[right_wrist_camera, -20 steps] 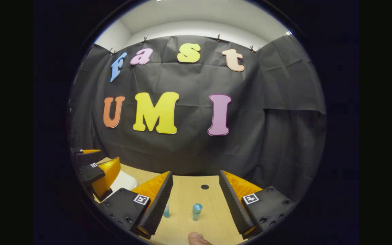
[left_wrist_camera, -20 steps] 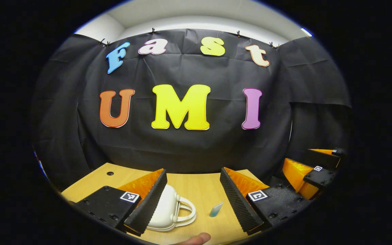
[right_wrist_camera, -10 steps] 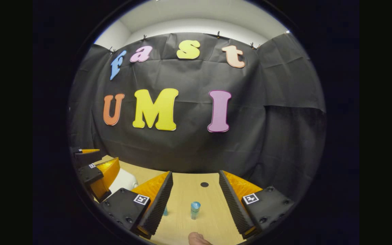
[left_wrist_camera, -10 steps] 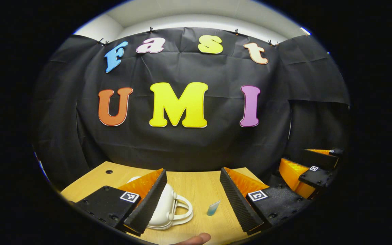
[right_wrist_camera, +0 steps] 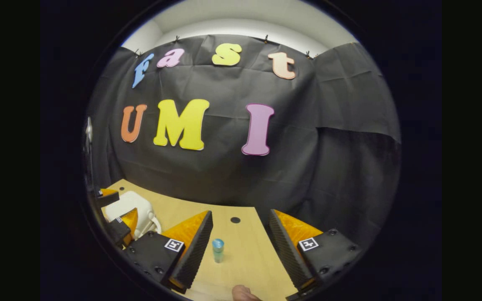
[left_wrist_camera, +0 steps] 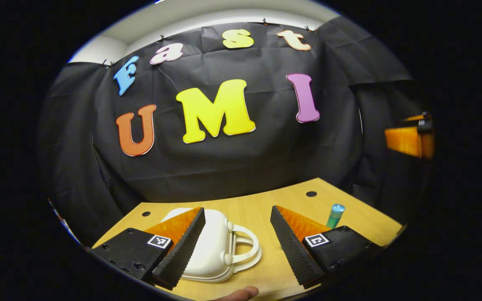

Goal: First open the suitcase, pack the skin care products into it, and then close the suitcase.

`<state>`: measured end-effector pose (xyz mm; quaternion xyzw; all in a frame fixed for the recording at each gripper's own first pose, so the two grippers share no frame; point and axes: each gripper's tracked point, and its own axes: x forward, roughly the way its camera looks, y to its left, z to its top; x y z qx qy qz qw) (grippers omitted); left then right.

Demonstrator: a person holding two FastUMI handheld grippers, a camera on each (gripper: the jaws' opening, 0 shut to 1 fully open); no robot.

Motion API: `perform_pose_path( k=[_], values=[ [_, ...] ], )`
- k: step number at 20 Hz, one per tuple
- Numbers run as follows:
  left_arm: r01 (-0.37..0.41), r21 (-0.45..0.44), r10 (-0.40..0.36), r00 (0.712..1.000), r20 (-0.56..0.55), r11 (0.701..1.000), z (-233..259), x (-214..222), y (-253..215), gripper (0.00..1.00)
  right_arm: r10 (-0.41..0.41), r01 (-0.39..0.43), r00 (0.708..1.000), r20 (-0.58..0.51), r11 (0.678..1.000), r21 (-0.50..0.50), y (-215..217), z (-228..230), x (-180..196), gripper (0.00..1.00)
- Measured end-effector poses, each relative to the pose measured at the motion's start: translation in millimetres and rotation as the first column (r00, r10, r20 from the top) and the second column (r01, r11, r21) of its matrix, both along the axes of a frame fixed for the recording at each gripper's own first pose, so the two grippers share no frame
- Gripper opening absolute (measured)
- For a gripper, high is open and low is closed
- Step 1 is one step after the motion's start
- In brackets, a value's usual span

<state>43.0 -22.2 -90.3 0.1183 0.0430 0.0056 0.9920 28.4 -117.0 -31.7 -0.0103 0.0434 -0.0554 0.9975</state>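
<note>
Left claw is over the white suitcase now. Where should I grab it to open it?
Probably by the looped white handle of the closed white hard-shell suitcase, coming from its right: the case lies flat on the wooden table, and the loop juts toward the gap in the open left claw.

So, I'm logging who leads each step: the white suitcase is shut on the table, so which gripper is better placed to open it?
Left. The left gripper is open with the suitcase right at its fingers, handle between them. The right gripper faces the blue bottle, with the suitcase off to its side.
</note>
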Motion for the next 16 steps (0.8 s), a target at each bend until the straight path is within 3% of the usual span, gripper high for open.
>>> perform_pose_path(
  k=[3,7,13,16],
  values=[
    [0.001,0.163,0.003,1.0,-0.028,0.987,-35.4,8.6,0.1,1.0,-0.024,0.024,1.0,-0.005,1.0,-0.008,-27.5,-7.0,-1.0,0.8],
    [0.049,0.385,-0.005,0.993,-0.114,0.922,-93.1,18.1,-2.0,0.98,-0.064,0.065,0.998,-0.017,0.998,0.009,-67.3,-20.9,3.0,0.81],
    [0.119,0.666,0.047,0.973,-0.225,0.737,-153.7,33.2,4.8,0.97,-0.075,0.08,0.995,-0.065,0.994,0.069,-103.4,-54.1,22.2,0.81],
    [0.079,0.739,0.124,0.969,-0.216,0.669,-152.0,42.8,18.3,0.96,-0.06,0.067,0.994,-0.092,0.995,0.078,-112.6,-75.2,28.7,0.81]
  ],
)
